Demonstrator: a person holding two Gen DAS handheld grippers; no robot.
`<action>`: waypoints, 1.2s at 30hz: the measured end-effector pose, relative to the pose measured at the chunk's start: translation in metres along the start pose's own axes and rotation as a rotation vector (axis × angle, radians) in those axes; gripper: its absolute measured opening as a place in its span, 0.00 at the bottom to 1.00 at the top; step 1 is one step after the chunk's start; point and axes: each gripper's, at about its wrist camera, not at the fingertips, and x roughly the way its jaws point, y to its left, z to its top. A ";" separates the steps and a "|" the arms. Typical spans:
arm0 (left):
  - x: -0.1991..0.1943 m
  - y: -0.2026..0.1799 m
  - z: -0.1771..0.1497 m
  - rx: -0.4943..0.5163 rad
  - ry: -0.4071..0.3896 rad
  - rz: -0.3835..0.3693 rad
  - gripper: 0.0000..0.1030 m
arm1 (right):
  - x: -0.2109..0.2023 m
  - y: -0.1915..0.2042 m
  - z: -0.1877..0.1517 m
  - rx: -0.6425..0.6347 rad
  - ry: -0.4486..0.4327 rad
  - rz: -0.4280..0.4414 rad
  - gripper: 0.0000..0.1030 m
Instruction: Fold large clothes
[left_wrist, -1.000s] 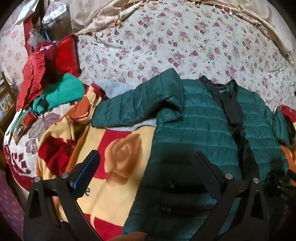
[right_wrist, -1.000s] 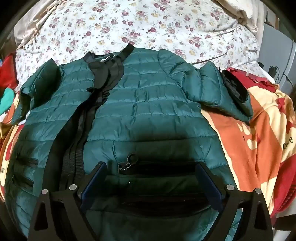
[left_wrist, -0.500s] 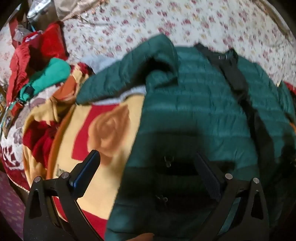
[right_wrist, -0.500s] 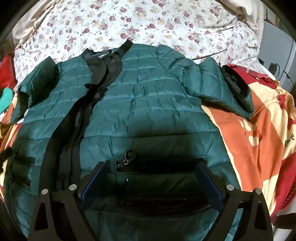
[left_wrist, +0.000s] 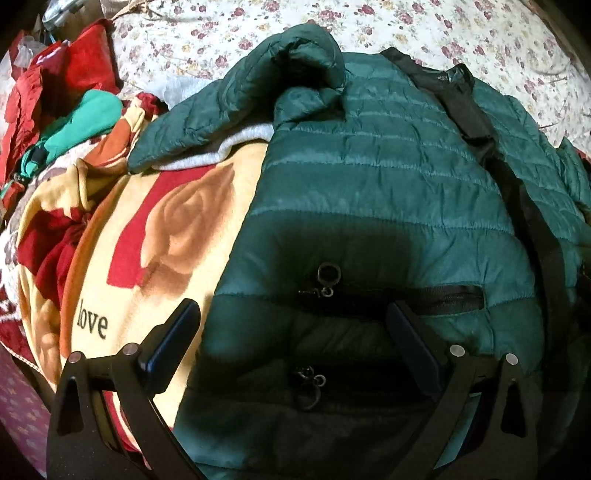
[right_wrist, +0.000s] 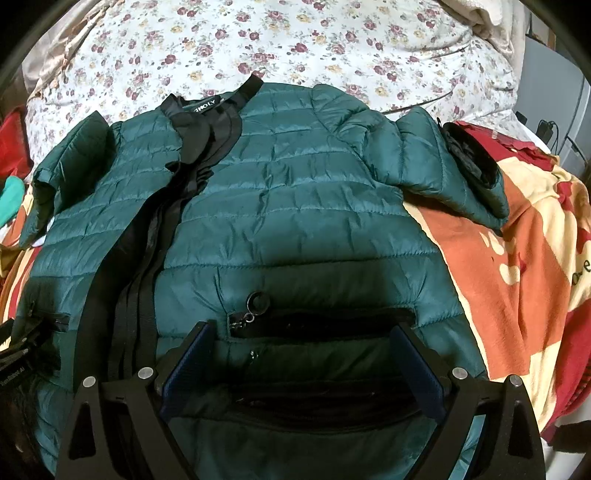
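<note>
While both tools hang wide apart over it, the green quilted jacket (right_wrist: 295, 206) lies spread front-up on the bed.

Its near hem sits under the left tool (left_wrist: 295, 339) and the right tool (right_wrist: 303, 354), each with its jaws spread and nothing between them; the left one straddles the jacket's left edge, one finger (left_wrist: 170, 343) over the rose-print blanket (left_wrist: 147, 258). A black zip band (right_wrist: 147, 266) runs from the collar (right_wrist: 210, 107) toward the near edge. One sleeve (left_wrist: 229, 110) is folded out to the left over a grey garment (left_wrist: 207, 155), the other sleeve (right_wrist: 443, 173) angles right onto the blanket. Beyond the collar lies the floral sheet (right_wrist: 295, 44). Red and teal clothes (left_wrist: 74, 110) are heaped at far left.
</note>
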 end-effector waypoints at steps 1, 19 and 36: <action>0.000 0.000 -0.001 -0.002 0.002 -0.001 0.98 | 0.000 0.000 0.000 0.001 -0.001 0.000 0.93; -0.034 0.016 0.009 -0.025 -0.097 -0.032 0.94 | -0.020 0.006 0.012 -0.011 -0.050 -0.011 0.93; -0.012 0.158 0.101 -0.209 -0.155 -0.050 0.94 | -0.012 0.028 0.022 -0.031 -0.048 0.032 0.93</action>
